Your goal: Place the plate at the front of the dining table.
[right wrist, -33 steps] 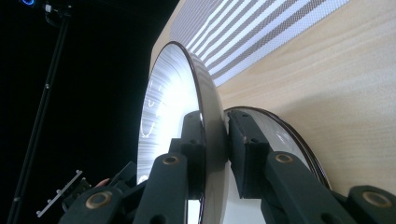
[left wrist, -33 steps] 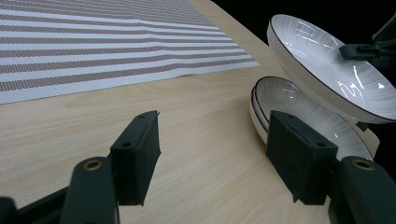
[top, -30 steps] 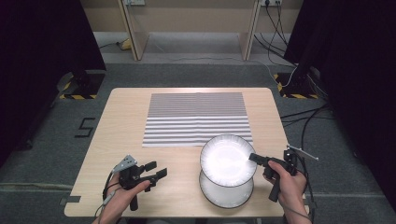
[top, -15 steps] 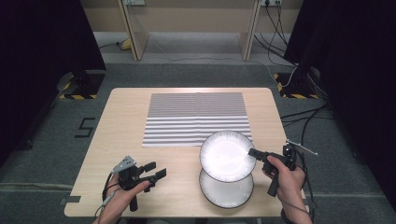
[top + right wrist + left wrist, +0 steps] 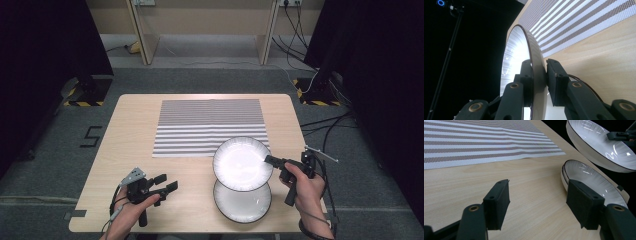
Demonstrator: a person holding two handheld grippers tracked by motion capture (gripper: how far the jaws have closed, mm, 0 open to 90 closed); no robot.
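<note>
The lifted white plate (image 5: 242, 163) hangs tilted above the lower plate (image 5: 242, 200), its rim pinched by the right gripper (image 5: 267, 159); the striped placemat (image 5: 209, 127) lies just beyond, perhaps partly underneath; the left gripper (image 5: 166, 183), jaws apart, hovers left of the plates over the wooden table (image 5: 135, 120).

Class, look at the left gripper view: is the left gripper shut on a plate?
No: the left gripper stands open over bare table, with the lower plate apart to its side.
</note>
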